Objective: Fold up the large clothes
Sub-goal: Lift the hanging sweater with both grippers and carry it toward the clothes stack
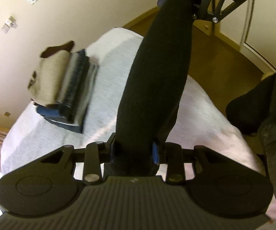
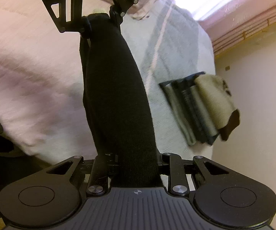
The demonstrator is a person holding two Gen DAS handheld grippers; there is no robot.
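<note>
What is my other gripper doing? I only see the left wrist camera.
Observer: The right gripper is clamped on one end of the black garment. The cloth runs stretched from it to the left gripper.
Operator: Is the bed plain past the folded stack?
Observer: No. A broad grey stripe with a thin pink line beside it crosses the bedspread there.
</note>
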